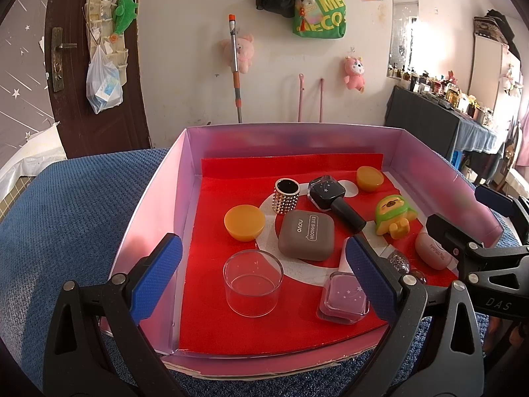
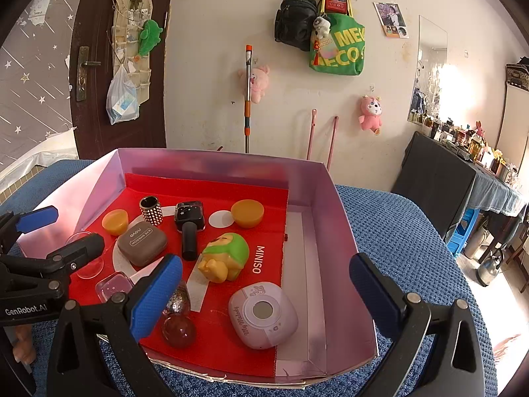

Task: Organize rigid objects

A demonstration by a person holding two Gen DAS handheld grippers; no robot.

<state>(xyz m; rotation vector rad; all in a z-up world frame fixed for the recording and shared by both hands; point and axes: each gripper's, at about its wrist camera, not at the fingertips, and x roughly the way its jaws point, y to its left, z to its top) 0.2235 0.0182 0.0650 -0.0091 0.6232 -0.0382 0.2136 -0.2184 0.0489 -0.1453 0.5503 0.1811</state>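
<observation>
A pink box (image 1: 155,195) lined with red paper holds small rigid items. In the left wrist view I see a clear cup (image 1: 253,283), a grey eye-shadow case (image 1: 305,235), two orange lids (image 1: 244,222), a studded ring holder (image 1: 286,196), a black nail-polish bottle (image 1: 334,200), a green-hooded toy (image 1: 393,215) and a clear pink square case (image 1: 344,297). My left gripper (image 1: 264,281) is open above the cup at the box's near edge. In the right wrist view, my right gripper (image 2: 266,294) is open over a pink round case (image 2: 263,314) and the toy (image 2: 224,256).
The box (image 2: 334,231) sits on a blue textured cloth (image 2: 396,238). A glitter ball and a red clear ball (image 2: 178,330) lie near the box's front. A door, hanging bags and a cluttered dark table (image 2: 439,178) stand behind.
</observation>
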